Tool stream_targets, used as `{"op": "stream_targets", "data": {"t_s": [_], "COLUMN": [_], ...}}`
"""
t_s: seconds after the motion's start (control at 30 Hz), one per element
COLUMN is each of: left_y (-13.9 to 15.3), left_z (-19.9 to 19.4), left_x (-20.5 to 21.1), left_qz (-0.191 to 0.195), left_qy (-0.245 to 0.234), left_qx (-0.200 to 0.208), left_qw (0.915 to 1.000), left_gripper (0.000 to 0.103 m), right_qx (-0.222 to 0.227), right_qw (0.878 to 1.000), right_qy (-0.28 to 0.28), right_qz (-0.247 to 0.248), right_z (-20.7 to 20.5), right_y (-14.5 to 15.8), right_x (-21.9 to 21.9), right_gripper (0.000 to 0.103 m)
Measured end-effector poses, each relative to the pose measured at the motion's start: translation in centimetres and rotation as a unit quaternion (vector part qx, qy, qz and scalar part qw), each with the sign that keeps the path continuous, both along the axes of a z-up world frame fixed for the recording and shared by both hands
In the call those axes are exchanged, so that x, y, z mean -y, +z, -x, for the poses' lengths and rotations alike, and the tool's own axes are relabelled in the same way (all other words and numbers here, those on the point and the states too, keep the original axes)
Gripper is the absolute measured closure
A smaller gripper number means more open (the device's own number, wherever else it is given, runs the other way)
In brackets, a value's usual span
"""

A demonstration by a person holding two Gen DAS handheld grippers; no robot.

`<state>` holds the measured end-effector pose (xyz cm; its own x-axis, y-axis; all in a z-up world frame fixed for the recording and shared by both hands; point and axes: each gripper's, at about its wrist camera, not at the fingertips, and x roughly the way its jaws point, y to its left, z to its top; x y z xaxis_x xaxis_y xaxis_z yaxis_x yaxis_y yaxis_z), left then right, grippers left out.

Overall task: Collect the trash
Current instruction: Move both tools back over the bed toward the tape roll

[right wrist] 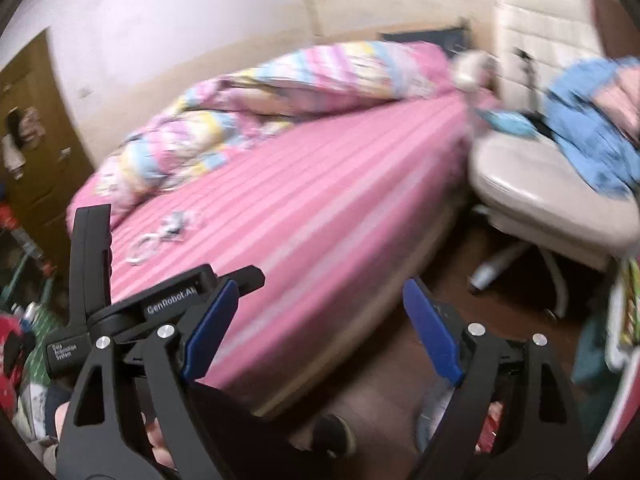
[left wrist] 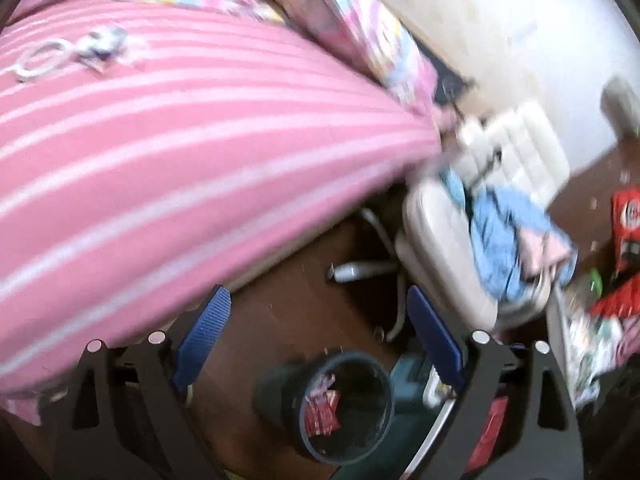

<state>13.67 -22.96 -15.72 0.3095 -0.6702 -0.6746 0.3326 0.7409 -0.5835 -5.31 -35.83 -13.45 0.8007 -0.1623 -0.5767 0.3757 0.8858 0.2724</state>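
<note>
Pink-striped bed (right wrist: 320, 200) fills both views; beside it stands a cream chair (right wrist: 552, 196). Below, a dark bin (left wrist: 344, 404) (red wrappers (left wrist: 322, 408) inside) sits on the floor between the left hand-held gripper (left wrist: 320, 340), spread wide and empty. The right hand-held gripper (right wrist: 320, 328) is likewise agape, holding nothing.

Bed sheet (right wrist: 320, 200): pink, pale stripes. Quilt (right wrist: 280, 92): pink, yellow, blue patchy print. Chair (right wrist: 552, 188): cream. Clothes (right wrist: 588, 136) on it: blue, pink. Floor (left wrist: 288, 312): dark brown. Bin (left wrist: 344, 404): black, red wrappers (left wrist: 322, 408) inside. Gripper pads (right wrist: 208, 328): blue.
</note>
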Motion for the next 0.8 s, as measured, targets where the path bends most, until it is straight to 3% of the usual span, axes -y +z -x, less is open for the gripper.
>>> {"op": "stream_targets", "data": {"t_s": [0.23,0.4,0.57,0.8], "left_y": [3.1,3.0,1.5,-1.6], "left_z": [-4.3,-7.3,-11.0,-17.3], "left_x": [-9.8,-15.6,-20.5,-24.5], "left_qz": [0.001,-0.016,-0.032,-0.069], "left_qy": [0.083,0.128,0.168,0.186], "left_qx": [0.026,0.038,0.048,0.057], "left_qw": [0.9962,0.9909,0.9841,0.9785], "left_gripper": [0.015,0.015,0.015,0.015], "right_qx": [0.014,0.025,0.035,0.021], "right_qw": [0.996,0.99,0.983,0.979], "right_qy": [0.091,0.137,0.177,0.203], "right_qz": [0.015,0.019,0.027,0.016], "right_z": [-8.6,-14.6,-20.3,-28.8], "right_y": [2.9,3.3,2.1,-2.1], "right_x": [-7.8,-12.6,-16.0,-18.1], "right_gripper": [0.019,0.019,0.019,0.019]}}
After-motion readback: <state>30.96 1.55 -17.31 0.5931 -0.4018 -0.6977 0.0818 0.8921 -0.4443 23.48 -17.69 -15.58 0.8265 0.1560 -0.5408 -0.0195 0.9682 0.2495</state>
